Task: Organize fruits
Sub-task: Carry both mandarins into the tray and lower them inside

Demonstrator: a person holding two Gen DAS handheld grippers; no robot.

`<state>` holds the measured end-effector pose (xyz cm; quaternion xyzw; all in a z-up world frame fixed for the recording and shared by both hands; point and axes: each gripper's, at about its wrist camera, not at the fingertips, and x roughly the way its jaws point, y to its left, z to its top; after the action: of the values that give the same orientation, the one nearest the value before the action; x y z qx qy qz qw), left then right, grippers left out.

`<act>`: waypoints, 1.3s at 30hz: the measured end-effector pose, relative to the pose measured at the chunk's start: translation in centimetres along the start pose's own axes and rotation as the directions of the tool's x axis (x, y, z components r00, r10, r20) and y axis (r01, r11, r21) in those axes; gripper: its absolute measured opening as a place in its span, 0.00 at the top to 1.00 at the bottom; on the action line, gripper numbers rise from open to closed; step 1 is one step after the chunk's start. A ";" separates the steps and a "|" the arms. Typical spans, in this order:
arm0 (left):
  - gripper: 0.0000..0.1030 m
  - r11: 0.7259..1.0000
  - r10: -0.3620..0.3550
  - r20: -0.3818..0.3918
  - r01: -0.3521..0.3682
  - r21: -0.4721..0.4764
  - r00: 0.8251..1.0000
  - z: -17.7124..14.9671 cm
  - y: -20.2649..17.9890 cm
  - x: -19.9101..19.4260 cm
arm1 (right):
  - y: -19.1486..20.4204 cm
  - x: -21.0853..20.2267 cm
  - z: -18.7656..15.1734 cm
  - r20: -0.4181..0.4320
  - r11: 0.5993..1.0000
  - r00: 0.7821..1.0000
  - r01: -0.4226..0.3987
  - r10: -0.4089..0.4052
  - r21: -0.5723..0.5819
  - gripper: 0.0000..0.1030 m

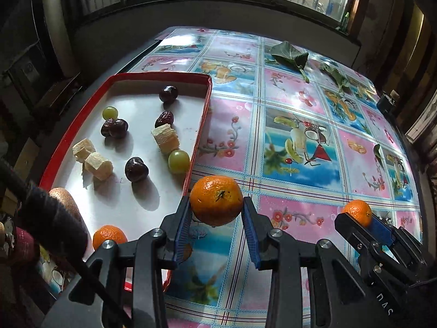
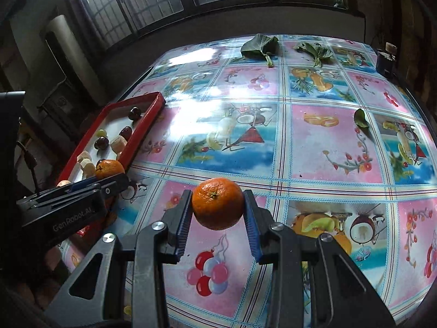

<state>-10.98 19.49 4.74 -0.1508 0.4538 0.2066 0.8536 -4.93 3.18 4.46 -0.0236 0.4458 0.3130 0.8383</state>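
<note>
I held left gripper (image 1: 215, 213) jaws clamped on mandarin (image 1: 216, 200) at red tray (image 1: 197, 139) rim; right gripper (image 2: 217, 213) clamped second mandarin (image 2: 217, 202) over surface (image 2: 327, 142). Judged best: clear rim, lower into bare tray spot, release gently.

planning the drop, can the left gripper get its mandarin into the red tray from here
Probably yes: the left gripper holds its mandarin right beside the red tray wall, with bare white floor just inside and nothing between.

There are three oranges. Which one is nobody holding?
The orange lying in the red tray, at its near end. The other two are each clamped in a gripper above the tablecloth; this one sits free.
</note>
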 end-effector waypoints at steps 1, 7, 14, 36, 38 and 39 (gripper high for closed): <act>0.65 1.000 0.002 0.002 -0.002 -0.002 1.000 0.0 0.2 -0.1 | 0.2 0.1 0.0 -0.002 1.000 1.000 0.001 -0.001 -0.004 0.63; 0.65 1.000 0.002 0.006 -0.002 -0.027 1.000 -0.1 1.7 -0.2 | 1.7 0.6 -0.1 -0.017 0.999 1.000 0.010 -0.011 -0.032 0.63; 0.65 0.998 -0.013 0.014 0.014 -0.058 1.000 -0.1 3.6 -1.1 | 3.9 1.3 0.3 -0.013 0.992 0.997 0.070 -0.072 -0.105 0.63; 0.65 0.988 0.043 0.028 -0.038 -0.152 0.999 -0.5 9.5 -2.1 | 8.9 3.3 2.1 0.028 0.958 0.984 0.177 -0.175 -0.225 0.63; 0.65 0.987 0.047 0.027 -0.042 -0.158 0.999 -0.4 10.0 -2.0 | 9.1 3.4 2.2 0.028 0.958 0.985 0.175 -0.173 -0.229 0.63; 0.65 0.986 0.045 0.025 -0.040 -0.162 0.999 -0.4 10.2 -1.9 | 9.2 3.5 2.2 0.027 0.958 0.985 0.172 -0.170 -0.231 0.63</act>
<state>-17.24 27.79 5.41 -0.2068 0.4263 0.2632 0.8404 -6.91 13.06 5.35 -0.1590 0.3995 0.2896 0.8551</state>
